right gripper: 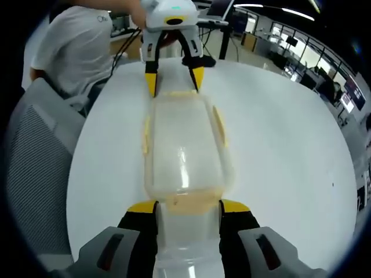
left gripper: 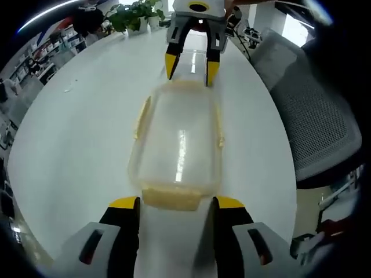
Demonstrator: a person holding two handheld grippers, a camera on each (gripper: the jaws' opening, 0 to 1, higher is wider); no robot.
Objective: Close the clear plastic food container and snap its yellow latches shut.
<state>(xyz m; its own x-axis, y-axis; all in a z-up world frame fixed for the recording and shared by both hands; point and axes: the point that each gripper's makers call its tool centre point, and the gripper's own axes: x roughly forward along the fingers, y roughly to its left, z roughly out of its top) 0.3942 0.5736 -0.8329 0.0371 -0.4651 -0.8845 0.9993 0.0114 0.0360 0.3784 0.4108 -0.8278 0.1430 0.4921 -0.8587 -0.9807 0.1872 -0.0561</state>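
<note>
So both tongs are spread wide, nothing clamped. In the left gripper view the left gripper (left gripper: 177,202) sits with its yellow-tipped jaws either side of the near end latch (left gripper: 172,197) of the clear food container (left gripper: 177,145), just at that end. The right gripper (left gripper: 190,68) comes in from the far side, its jaws straddling the opposite end. Same deal flipped in the right gripper view: right gripper (right gripper: 188,207) at the near end, left gripper (right gripper: 173,81) across from it. Container lies lengthwise between them on the white round table (right gripper: 278,150), lid on top, yellow side latches (right gripper: 219,124) flared outward. A grey mesh chair (left gripper: 316,116) stands beside the table, plants (left gripper: 136,14) at its far edge.
</note>
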